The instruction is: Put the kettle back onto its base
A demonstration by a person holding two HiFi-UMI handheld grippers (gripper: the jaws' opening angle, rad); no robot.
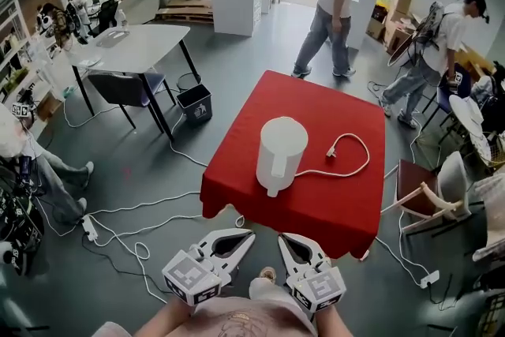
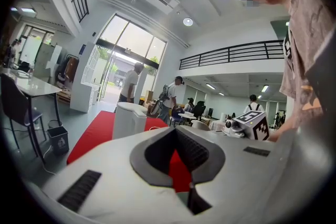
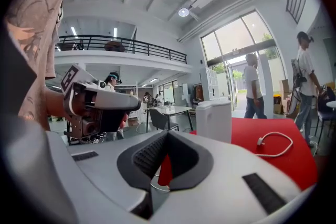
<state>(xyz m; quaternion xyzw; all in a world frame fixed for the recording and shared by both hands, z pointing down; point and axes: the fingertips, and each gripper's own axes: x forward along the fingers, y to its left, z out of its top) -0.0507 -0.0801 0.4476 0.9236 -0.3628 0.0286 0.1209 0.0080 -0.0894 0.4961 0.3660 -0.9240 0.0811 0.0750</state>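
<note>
A white kettle (image 1: 280,154) stands upright near the middle of a table with a red cloth (image 1: 331,205). Its white cord (image 1: 351,158) loops to the right from under it and ends in a loose plug. No separate base shows. My left gripper (image 1: 251,234) and right gripper (image 1: 282,237) hang side by side below the table's near edge, close to my body, both shut and empty. In the left gripper view the kettle (image 2: 128,120) is beyond my left gripper (image 2: 176,131) and to its left. The right gripper view has the kettle (image 3: 214,120) and cord (image 3: 275,144) right of my right gripper (image 3: 168,134).
White cables (image 1: 134,233) trail over the grey floor left of the table. A wooden chair (image 1: 422,189) stands at its right side. Farther off are a grey table (image 1: 130,47) with a chair, a dark bin (image 1: 195,102) and several people.
</note>
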